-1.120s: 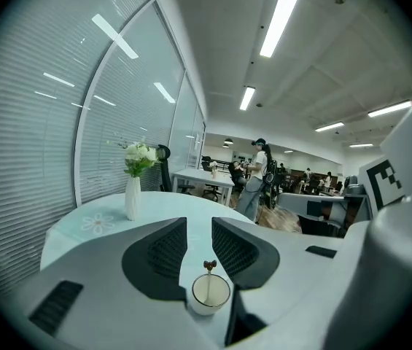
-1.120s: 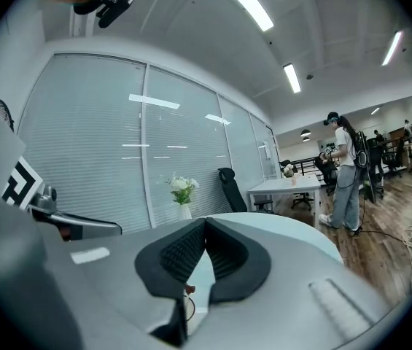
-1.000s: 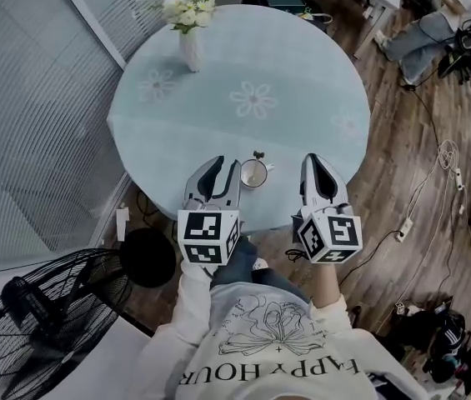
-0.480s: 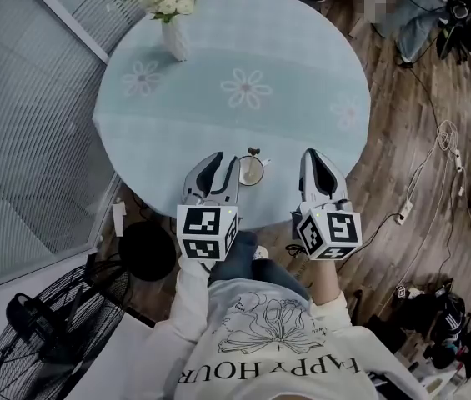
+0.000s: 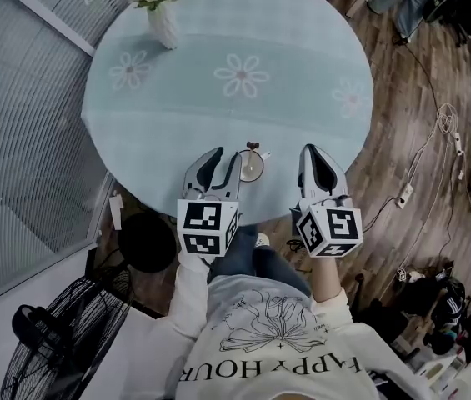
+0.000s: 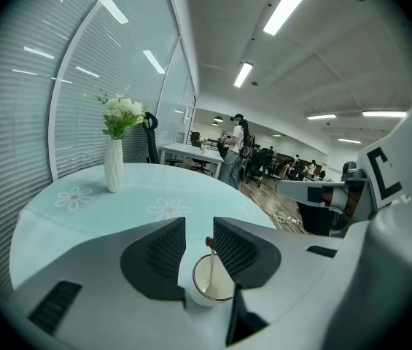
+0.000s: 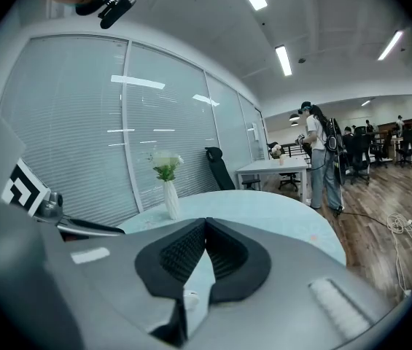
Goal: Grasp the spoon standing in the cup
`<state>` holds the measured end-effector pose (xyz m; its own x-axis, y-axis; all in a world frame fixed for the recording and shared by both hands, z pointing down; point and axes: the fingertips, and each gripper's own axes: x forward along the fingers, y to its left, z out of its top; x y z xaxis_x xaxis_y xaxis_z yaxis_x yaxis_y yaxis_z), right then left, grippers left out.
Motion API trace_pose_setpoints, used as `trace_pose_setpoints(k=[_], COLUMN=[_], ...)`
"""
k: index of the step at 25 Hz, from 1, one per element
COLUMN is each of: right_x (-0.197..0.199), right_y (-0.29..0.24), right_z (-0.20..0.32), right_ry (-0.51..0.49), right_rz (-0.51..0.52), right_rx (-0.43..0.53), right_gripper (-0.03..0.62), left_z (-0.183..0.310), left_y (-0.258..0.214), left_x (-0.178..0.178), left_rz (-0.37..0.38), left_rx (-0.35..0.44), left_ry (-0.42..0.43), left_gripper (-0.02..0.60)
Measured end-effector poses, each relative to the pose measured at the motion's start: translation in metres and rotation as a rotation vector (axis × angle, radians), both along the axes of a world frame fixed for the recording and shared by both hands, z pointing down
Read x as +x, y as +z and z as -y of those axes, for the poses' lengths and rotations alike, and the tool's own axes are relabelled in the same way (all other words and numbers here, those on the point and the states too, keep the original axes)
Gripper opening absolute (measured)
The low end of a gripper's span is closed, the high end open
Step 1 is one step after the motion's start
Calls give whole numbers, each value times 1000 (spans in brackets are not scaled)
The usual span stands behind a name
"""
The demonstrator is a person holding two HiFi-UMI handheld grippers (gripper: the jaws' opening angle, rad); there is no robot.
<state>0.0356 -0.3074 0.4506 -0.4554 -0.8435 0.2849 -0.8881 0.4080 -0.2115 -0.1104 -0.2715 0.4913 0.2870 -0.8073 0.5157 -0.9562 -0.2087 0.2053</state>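
Note:
A small white cup stands near the front edge of the round pale-blue table. A thin spoon stands upright in it. In the left gripper view the cup and the spoon show low in the gap between the jaws. The spoon's dark top is close to the right-hand jaw tip. My left gripper is open just left of the cup. Its jaws have just been opening, and the pads press on nothing. My right gripper hangs right of the cup, shut and empty.
A white vase of flowers stands at the table's far left. A floor fan is at the lower left. Cables lie on the wooden floor to the right. In the right gripper view a person stands among desks in the background.
Both grippers have sunk slightly toward the table's front edge and still flank the cup. The left jaws stand a little wider. The head view has shifted, so the table fills more of the top.

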Motion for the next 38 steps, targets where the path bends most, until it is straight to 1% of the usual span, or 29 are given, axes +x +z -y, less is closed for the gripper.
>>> trace_pose_setpoints(k=[10,14,27,38], right_x=[-1,4,9,15], right_y=[21,27,48,63], right_z=[9,3,2,2], right_ry=[23,31,51,64], right_rz=[-20,-27,-52,-61], right_rx=[-44,-58,-96,-124], right_gripper=[11,11,11,11], left_z=[12,8,16,22], left_y=[24,33,59,73], left_x=[6,15,26,37], left_rz=[-16,-16,0,10], left_rx=[-57,-73,-125,-148], left_ry=[67,104,201,242], left_gripper=[106,112,133,135])
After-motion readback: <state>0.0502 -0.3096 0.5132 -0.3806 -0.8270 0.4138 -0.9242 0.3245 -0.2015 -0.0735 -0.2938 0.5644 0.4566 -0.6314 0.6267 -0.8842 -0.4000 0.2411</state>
